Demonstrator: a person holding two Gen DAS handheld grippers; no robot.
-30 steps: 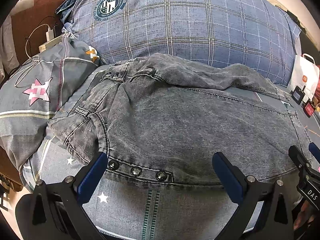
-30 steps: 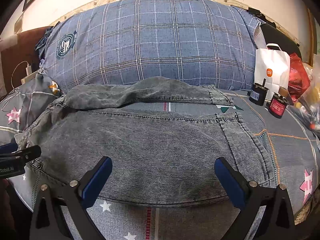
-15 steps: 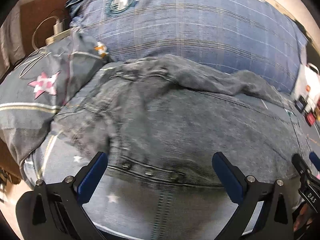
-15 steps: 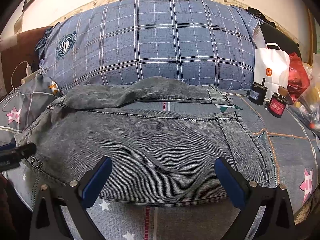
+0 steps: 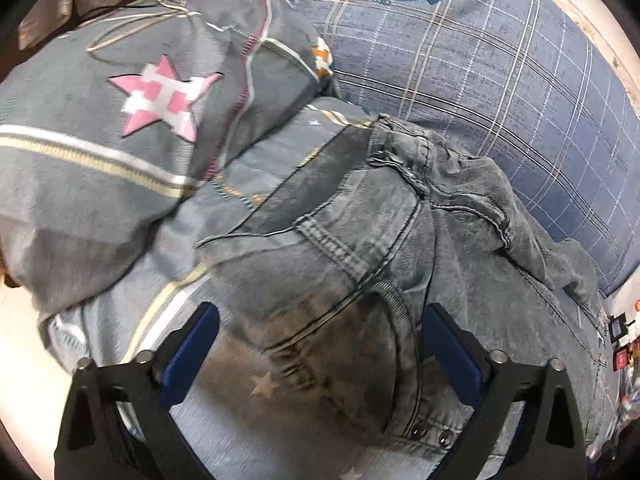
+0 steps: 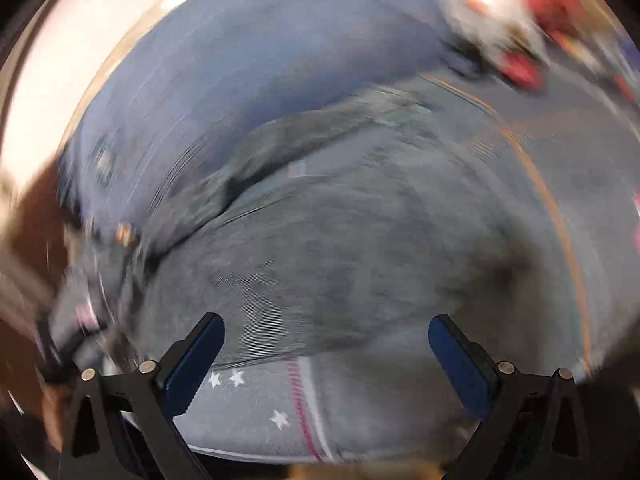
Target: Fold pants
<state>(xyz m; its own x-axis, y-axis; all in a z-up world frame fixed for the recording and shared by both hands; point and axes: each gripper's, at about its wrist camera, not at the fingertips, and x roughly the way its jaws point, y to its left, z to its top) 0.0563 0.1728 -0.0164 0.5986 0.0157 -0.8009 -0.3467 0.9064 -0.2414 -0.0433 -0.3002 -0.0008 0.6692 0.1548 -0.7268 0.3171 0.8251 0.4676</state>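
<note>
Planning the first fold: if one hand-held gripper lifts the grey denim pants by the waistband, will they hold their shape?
Probably not. The grey washed-denim pants already lie rumpled and draped, so they should sag. The thick seams and metal snaps suggest some weight.

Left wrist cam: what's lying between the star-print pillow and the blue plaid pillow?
In the left wrist view, the waistband end of the grey jeans lies in that gap, between the star-print pillow and the blue plaid pillow, on the grey bedsheet.
</note>
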